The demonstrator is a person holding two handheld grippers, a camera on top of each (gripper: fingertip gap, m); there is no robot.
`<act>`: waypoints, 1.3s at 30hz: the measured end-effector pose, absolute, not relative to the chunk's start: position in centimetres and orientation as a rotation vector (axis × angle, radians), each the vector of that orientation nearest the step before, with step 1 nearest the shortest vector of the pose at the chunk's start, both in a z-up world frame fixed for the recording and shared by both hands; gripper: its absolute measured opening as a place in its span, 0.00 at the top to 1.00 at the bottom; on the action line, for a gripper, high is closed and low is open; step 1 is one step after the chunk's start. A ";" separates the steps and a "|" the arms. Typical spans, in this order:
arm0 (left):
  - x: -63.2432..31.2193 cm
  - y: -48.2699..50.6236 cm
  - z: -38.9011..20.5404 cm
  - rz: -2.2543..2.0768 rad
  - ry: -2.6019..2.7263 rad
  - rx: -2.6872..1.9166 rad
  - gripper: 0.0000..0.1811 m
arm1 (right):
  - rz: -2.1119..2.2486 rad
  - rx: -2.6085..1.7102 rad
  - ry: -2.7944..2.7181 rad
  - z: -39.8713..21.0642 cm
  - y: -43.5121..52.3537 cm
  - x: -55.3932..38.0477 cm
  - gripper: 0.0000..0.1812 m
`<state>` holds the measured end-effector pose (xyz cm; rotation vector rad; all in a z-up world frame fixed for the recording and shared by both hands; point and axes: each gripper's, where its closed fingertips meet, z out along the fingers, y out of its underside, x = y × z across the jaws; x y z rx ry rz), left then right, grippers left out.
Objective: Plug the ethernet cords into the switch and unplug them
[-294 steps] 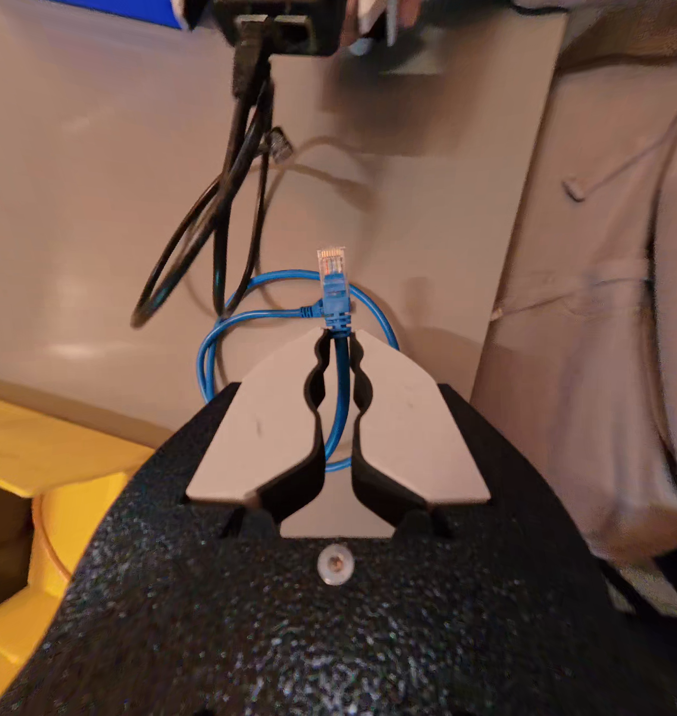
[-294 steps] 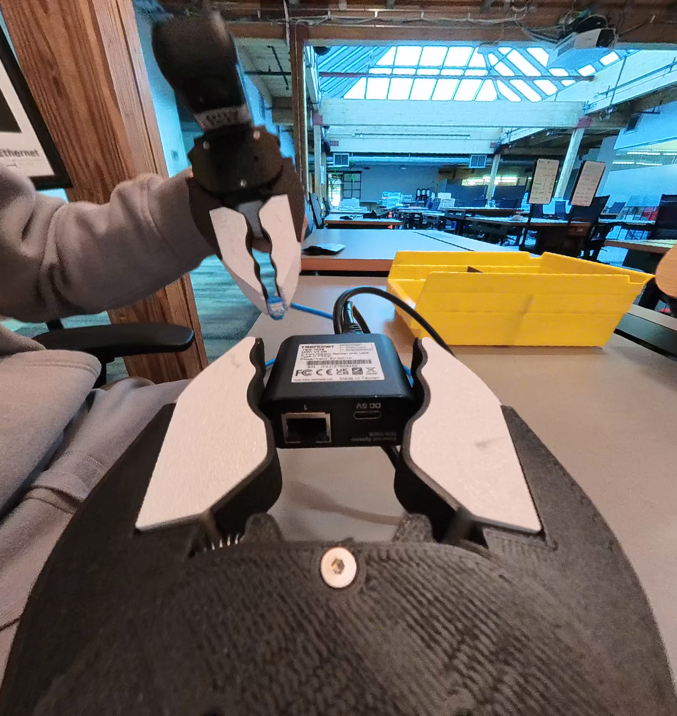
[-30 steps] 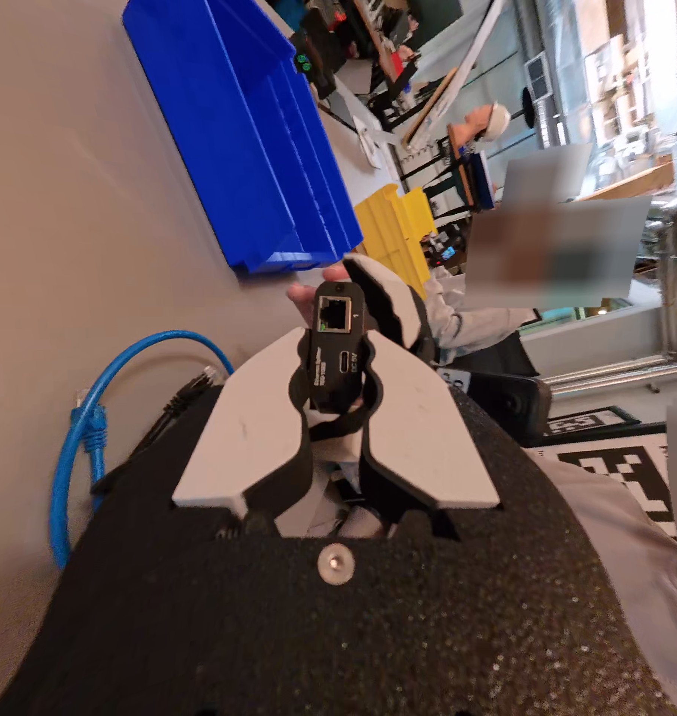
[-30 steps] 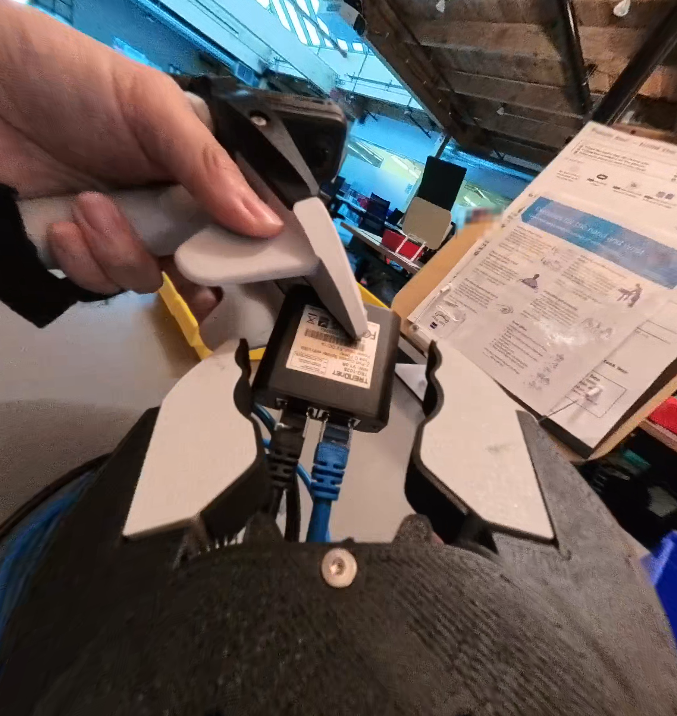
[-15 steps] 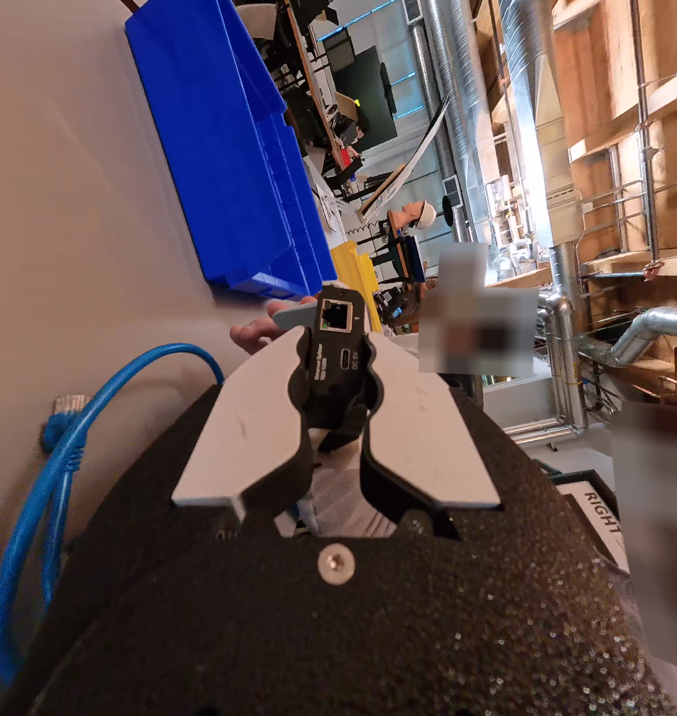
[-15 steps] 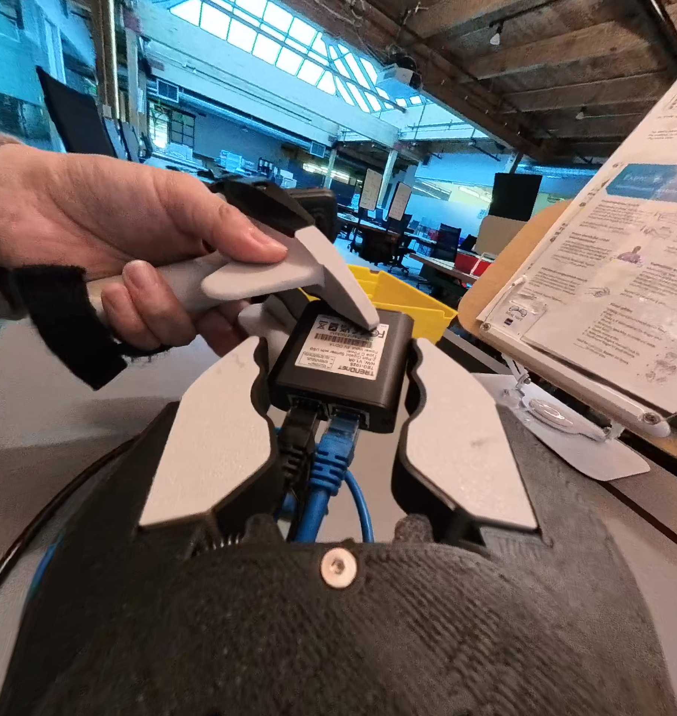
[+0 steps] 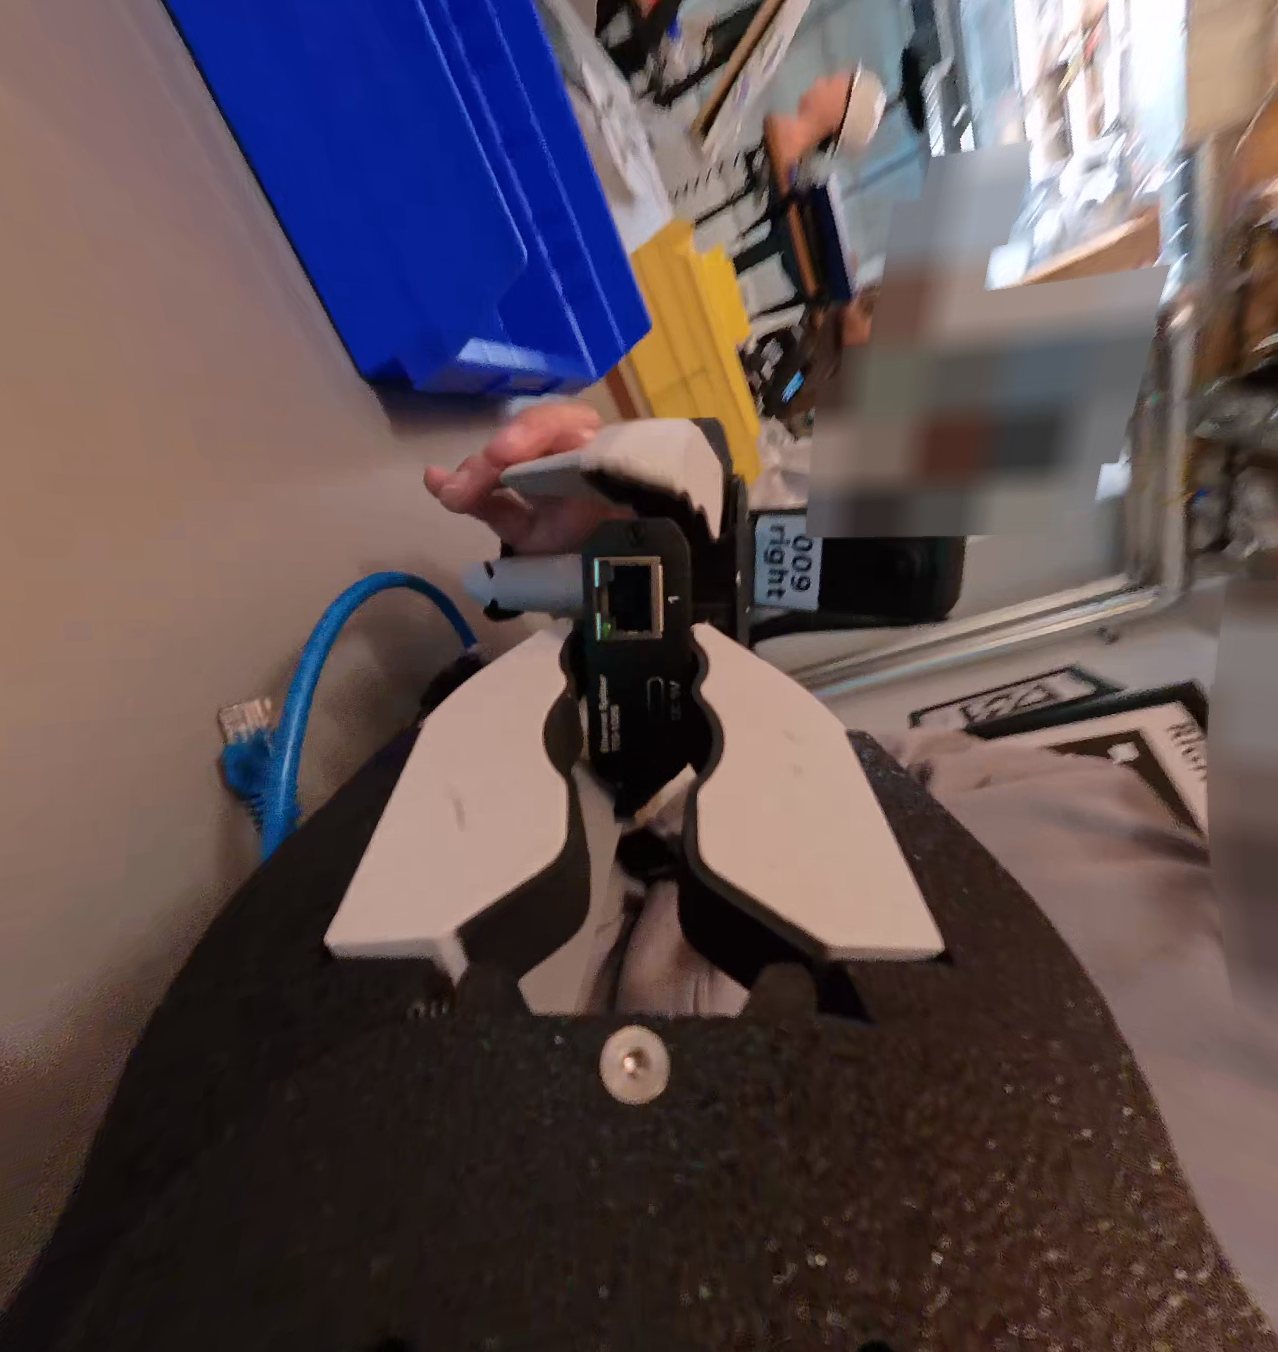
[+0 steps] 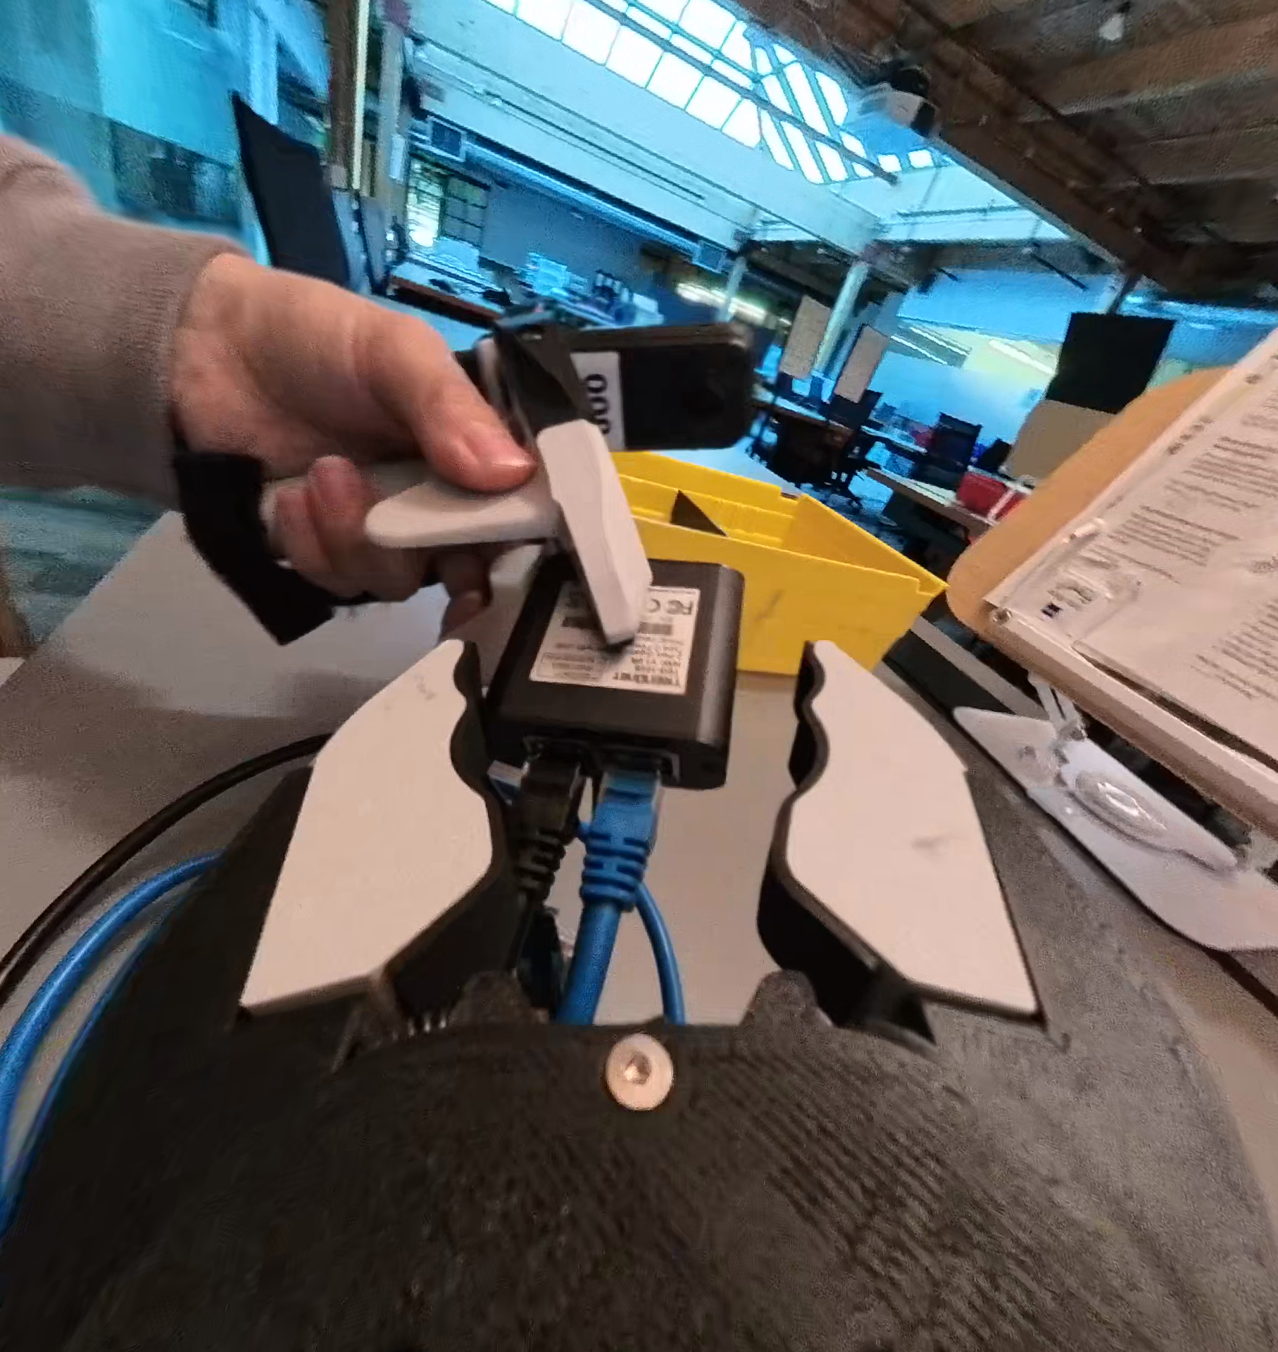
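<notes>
Switch was clamped in left gripper; blue cord plugged in, its plug pointing straight back between right gripper's spread-apart fingers, w/ nothing held.

Skylights light an open workshop with wooden beams and distant desks.

Clearance: around the switch

Near face blocked by black plug and blue plug; yellow bin behind; document stand right; bare worktop left.
</notes>
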<state>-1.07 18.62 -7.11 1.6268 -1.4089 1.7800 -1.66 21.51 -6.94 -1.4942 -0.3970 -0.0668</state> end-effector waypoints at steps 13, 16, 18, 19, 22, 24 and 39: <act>0.8 21.3 -8.0 2.069 -1.022 1.822 0.88 | -0.124 -1.589 -0.376 -6.6 20.4 -0.4 0.43; 1.1 21.0 -7.7 2.081 -1.108 1.868 0.87 | -0.091 -1.537 -0.335 -5.1 20.8 -1.0 0.44; 1.3 20.4 -7.6 2.070 -1.177 1.882 0.87 | -0.102 -1.562 -0.344 -6.3 21.4 -0.9 0.36; 1.3 20.0 -7.3 2.074 -1.178 1.862 0.87 | -0.114 -1.585 -0.330 -6.9 21.4 -0.4 0.44; 0.8 18.8 -6.6 2.070 -1.168 1.790 0.87 | -0.129 -1.612 -0.343 -8.0 21.2 0.3 0.48; 0.6 18.3 -6.3 2.062 -1.083 1.742 0.87 | -0.099 -1.585 -0.339 -7.8 21.0 0.1 0.54; 1.1 18.5 -7.4 2.070 -0.863 1.791 0.87 | -0.097 -1.489 -0.379 -8.3 20.8 0.0 0.65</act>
